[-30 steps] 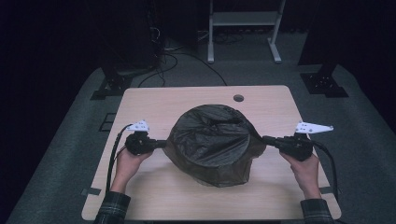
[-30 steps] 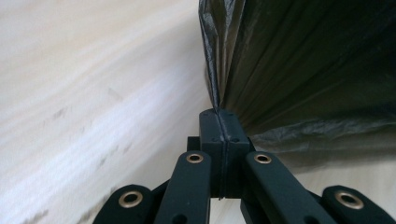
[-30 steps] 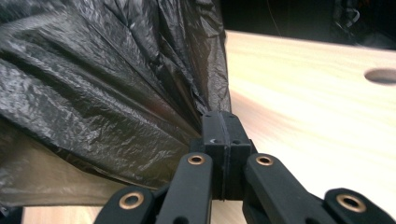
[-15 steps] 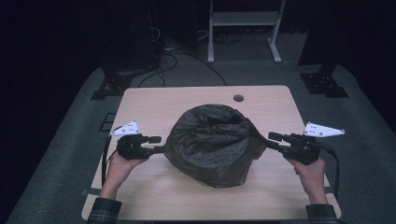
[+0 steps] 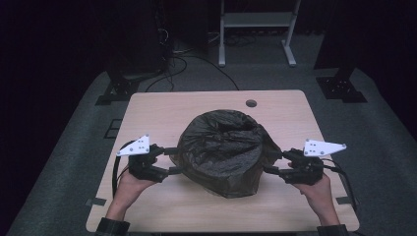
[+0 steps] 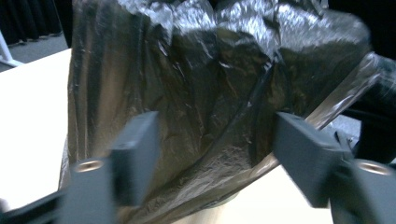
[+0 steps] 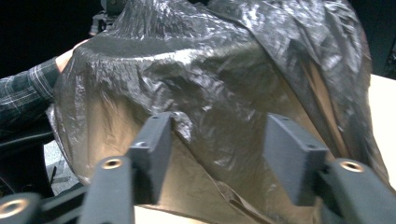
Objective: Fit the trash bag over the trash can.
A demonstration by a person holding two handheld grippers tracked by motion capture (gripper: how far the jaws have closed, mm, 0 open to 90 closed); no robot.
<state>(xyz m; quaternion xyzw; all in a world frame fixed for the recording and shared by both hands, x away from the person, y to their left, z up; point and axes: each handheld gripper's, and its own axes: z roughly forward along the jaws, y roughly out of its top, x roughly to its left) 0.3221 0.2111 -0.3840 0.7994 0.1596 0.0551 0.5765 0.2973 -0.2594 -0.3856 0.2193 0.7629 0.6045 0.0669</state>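
Observation:
A black plastic bin bag (image 5: 221,150) is draped over a rounded bulk in the middle of the wooden table (image 5: 152,110). My left gripper (image 5: 175,160) sits at the bag's left side, jaws spread wide. My right gripper (image 5: 275,162) mirrors it at the bag's right side, also open. In the left gripper view the crinkled bag (image 6: 196,84) hangs just beyond the left gripper (image 6: 215,123), and wood shows through the thin film. In the right gripper view the bag (image 7: 205,70) bulges beyond the right gripper (image 7: 220,122). Whether either gripper's jaws touch the plastic I cannot tell.
A small round hole (image 5: 251,103) is in the table near its far edge. A white frame's legs (image 5: 255,29) and cables (image 5: 182,64) are on the dark floor behind. The person's plaid sleeve (image 7: 25,88) shows past the bag in the right gripper view.
Both grippers have drawn slightly towards the table's near edge and now stand with jaws spread. The bag has shifted a little nearer with them.

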